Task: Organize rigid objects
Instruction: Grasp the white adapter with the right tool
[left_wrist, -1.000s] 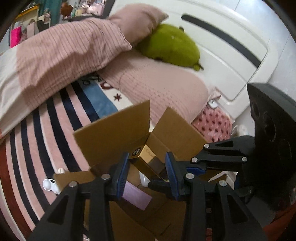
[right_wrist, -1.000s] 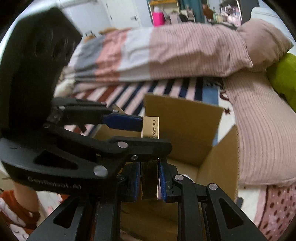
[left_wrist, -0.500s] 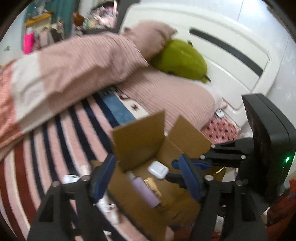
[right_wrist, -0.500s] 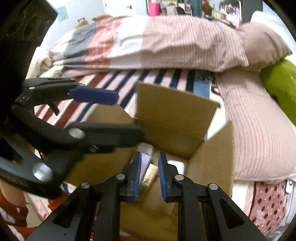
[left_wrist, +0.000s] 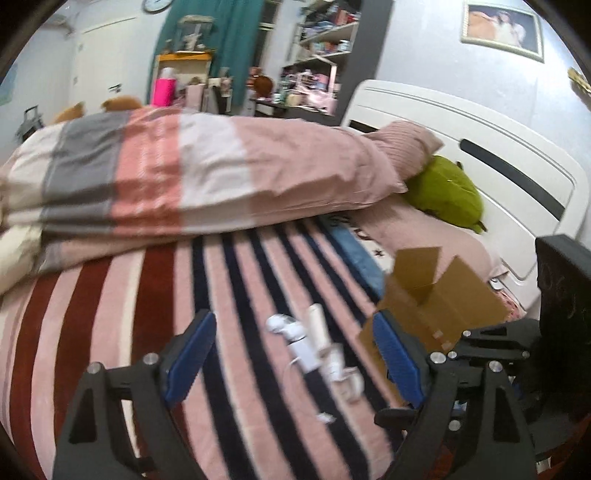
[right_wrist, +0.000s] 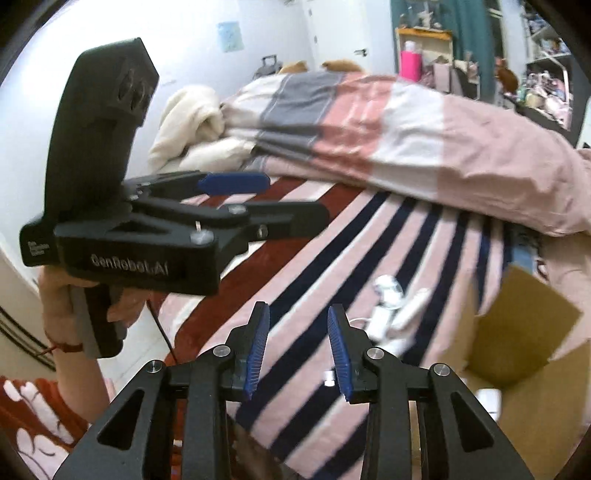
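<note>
So what's left to sort is the little heap of white gadgets (left_wrist: 314, 350) lying loose on the striped bedspread (left_wrist: 229, 288), just beside the open cardboard box (left_wrist: 432, 306), which sits near the pillow end of the bed. From the right wrist view the same pile (right_wrist: 391, 310) shows up between the tongs and the box's flap (right_wrist: 517, 332).

Neither pair of tongs has anything in it. The left tongs (left_wrist: 291, 365) are spreading wide with only bedspread between the blue pads. The right tongs (right_wrist: 297, 350) are just starting to part, also empty, gap still fairly narrow.

Handling guess: these look like small hard plastic bits, there's a tube-ish cylinder (left_wrist: 317, 325), a roundish piece (left_wrist: 277, 323) and some blocky pieces that could be chargers, though it's too blurry to be sure. Probably light and stiff, nothing that squashes, but glossy plastic tends to slip on pads, and the soft bedding underneath means a push down will just sink them in. There seems to be a thin cable in the mix too, so one piece could drag a neighbour along.

Best bet is the cylinder first, pinched across its middle on the narrow sides, since it lies apart enough from the rest to get pads either side. The rounded one is the likeliest to squirt out, so it wants a grip across its widest part.
</note>
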